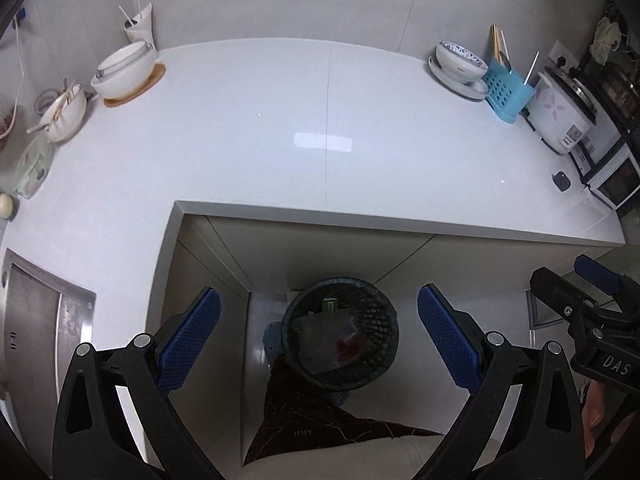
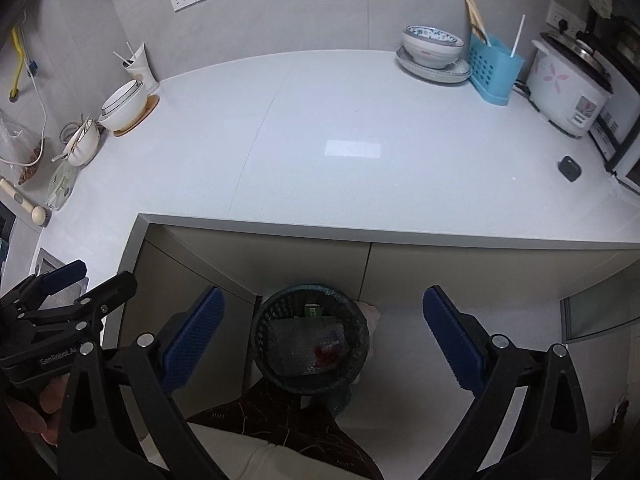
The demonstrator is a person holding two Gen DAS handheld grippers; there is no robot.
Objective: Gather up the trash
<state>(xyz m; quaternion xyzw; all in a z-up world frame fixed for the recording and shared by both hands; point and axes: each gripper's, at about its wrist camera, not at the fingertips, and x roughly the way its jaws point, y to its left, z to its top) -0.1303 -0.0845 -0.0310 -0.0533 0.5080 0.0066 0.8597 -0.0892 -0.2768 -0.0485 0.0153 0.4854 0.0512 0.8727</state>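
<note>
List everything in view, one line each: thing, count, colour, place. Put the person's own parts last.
waste basket: 1, dark mesh, on the floor below the counter edge, with wrappers inside
counter: 1, white, L-shaped
sink: 1, steel, left end of the counter
white bowl: 1, on a wooden mat, back left
bowl with chopsticks: 1, white, left
patterned bowl: 1, blue and white, on a plate, back right
utensil caddy: 1, blue, right of that plate
rice cooker: 1, white with pink flowers, far right
small device: 1, dark, right counter edge
left gripper: black with blue pads, open, above the basket
right gripper: same, open, above the basket
</note>
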